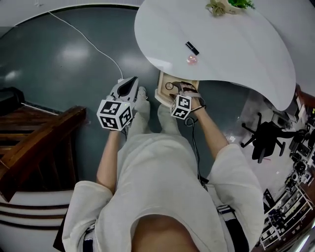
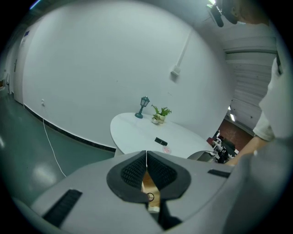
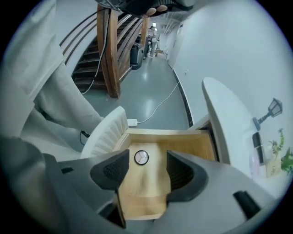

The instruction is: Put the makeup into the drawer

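A wooden drawer (image 1: 161,93) stands pulled out from under the white oval table (image 1: 231,44). A small round compact (image 3: 141,157) lies on the drawer's floor (image 3: 146,192). On the tabletop rest a black makeup stick (image 1: 192,47) and a small pink item (image 1: 191,60). My right gripper (image 3: 147,169) hangs above the drawer pointing down, open, nothing between its pads. My left gripper (image 2: 146,156) is shut and empty, held to the drawer's left and aimed towards the table (image 2: 137,128). The black stick (image 2: 160,141) and the pink item (image 2: 167,149) show beyond it.
A wooden staircase (image 1: 39,142) rises at the left. A white cable (image 1: 88,44) runs over the grey floor. A black office chair (image 1: 266,135) stands at the right. A potted plant (image 1: 229,6) and a small lamp (image 2: 144,106) stand at the table's far end.
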{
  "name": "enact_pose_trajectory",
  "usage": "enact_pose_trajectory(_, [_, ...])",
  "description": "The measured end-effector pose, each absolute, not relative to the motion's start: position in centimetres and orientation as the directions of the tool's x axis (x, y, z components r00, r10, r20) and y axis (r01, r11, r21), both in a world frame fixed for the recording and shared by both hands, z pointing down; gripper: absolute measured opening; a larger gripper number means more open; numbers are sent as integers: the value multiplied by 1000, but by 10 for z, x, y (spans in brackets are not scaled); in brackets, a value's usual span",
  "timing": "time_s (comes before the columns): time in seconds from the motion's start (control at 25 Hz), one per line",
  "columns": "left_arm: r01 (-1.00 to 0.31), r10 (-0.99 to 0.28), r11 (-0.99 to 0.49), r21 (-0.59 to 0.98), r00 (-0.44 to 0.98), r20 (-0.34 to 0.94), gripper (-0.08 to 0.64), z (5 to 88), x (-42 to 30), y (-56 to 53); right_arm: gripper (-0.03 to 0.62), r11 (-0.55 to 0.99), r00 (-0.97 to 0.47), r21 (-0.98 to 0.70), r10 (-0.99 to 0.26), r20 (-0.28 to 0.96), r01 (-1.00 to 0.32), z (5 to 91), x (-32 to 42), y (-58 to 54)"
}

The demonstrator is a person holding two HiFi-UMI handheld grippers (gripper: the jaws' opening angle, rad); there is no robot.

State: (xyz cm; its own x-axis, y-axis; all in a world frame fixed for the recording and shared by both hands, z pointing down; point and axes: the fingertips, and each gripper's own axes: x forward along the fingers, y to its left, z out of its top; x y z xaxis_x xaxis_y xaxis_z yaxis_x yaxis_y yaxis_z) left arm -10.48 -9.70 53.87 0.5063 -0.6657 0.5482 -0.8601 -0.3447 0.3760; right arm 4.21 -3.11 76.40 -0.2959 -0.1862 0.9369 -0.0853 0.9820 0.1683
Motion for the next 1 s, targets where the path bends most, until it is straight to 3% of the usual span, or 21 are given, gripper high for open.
enact_pose_trajectory(0.32, [-846, -672, -392, 363, 532, 514, 12, 519, -89, -93, 253, 952, -332, 217, -281, 900, -218, 716, 43, -20])
enact_pose_trajectory(0.76, [-821, -670, -464, 332, 571, 475, 12, 497, -70, -99, 252, 811, -352, 236, -468, 810, -536, 652, 59, -48])
enact_pose_trajectory(1.0, [-810, -662, -492, 319, 586, 467, 12, 490, -63, -101, 261, 591, -363, 60, -569, 738, -805, 628, 86, -85])
